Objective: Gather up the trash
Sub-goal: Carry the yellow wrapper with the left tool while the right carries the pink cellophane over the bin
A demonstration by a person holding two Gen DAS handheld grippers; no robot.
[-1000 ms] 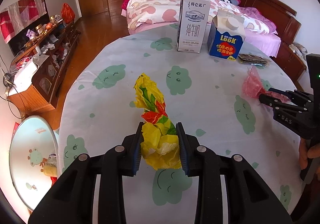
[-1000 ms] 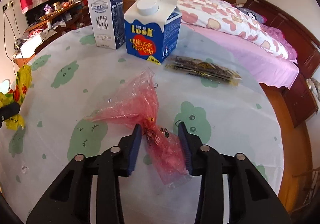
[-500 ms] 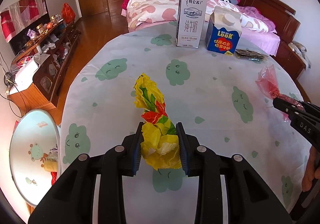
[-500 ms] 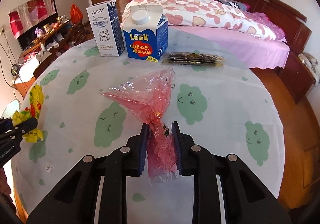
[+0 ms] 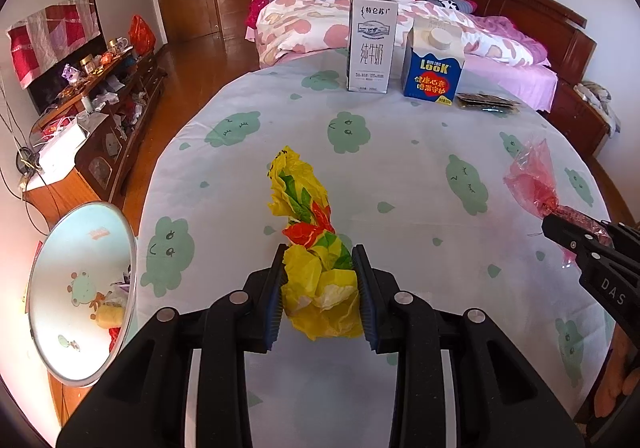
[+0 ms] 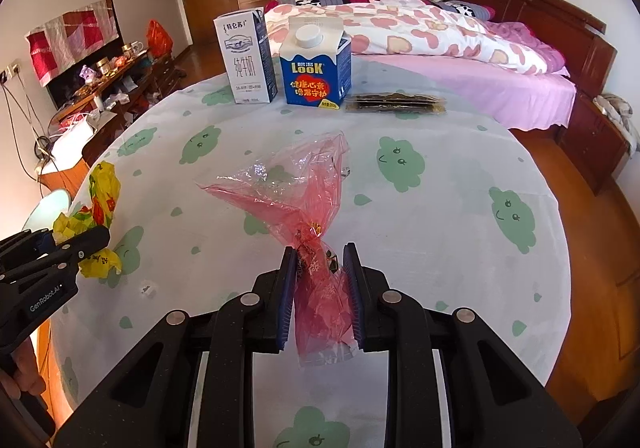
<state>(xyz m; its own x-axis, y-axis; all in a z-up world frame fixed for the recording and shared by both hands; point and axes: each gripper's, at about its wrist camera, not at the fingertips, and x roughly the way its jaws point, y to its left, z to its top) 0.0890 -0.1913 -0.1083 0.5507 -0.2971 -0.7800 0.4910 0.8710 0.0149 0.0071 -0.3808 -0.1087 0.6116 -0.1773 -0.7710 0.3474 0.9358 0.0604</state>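
While clamped, red wrapper point(image 6: 316, 284) fills right hand-held gripper point(image 6: 319, 262).

Left gripper point(image 5: 320, 288): both black fingers extend forward and downward over the table. The blue-edged pads are clamped on a crumpled yellow wrapper point(image 5: 316, 280), which bulges between them and rises past the fingertips. In the right wrist view, this gripper enters from the left edge, with part of the hand gripping its handle visible at the lower left.

Right gripper point(image 6: 319, 296): the fingers point forward and downward. The jaws stand narrow, pinched on the twisted neck of a red plastic bag point(image 6: 316, 288). In the left wrist view, this gripper enters from the right edge, bag held clear of the table.
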